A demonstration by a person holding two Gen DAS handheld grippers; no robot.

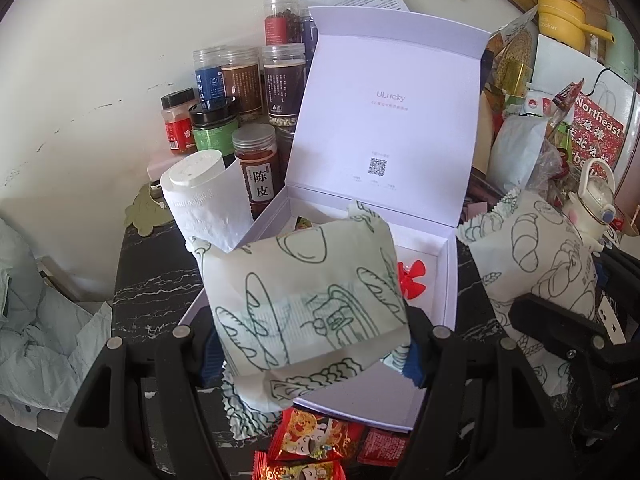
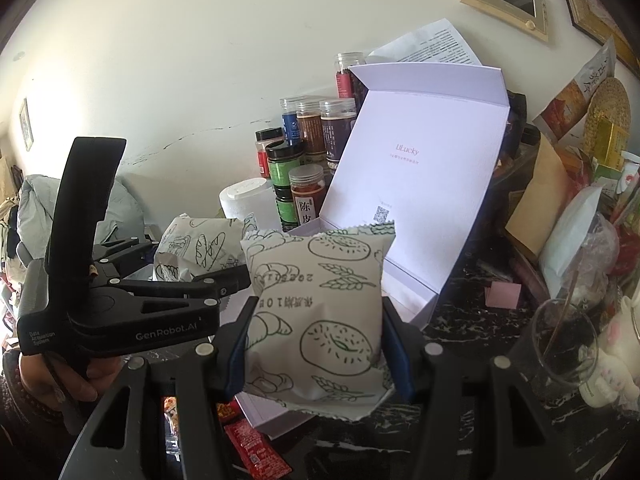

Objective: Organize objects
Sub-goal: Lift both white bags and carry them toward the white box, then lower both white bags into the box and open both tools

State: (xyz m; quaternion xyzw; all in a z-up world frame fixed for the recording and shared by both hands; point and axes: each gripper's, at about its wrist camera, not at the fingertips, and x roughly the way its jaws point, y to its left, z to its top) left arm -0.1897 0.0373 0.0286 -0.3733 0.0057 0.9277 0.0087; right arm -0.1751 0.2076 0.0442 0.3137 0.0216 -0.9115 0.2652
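The left gripper's (image 1: 312, 344) fingers (image 1: 414, 364) clamp a bread packet (image 1: 304, 300) by its sides, holding it tilted above the front of the open white box (image 1: 448, 272) on the dark marbled counter (image 1: 152, 288). The right gripper's (image 2: 316, 340) fingers (image 2: 396, 356) clamp a second packet (image 2: 320, 312) upright, just right of the box, near its front corner. Red candies (image 1: 316, 436) lie on the counter before the box, and jars (image 1: 240, 112) stand behind it.
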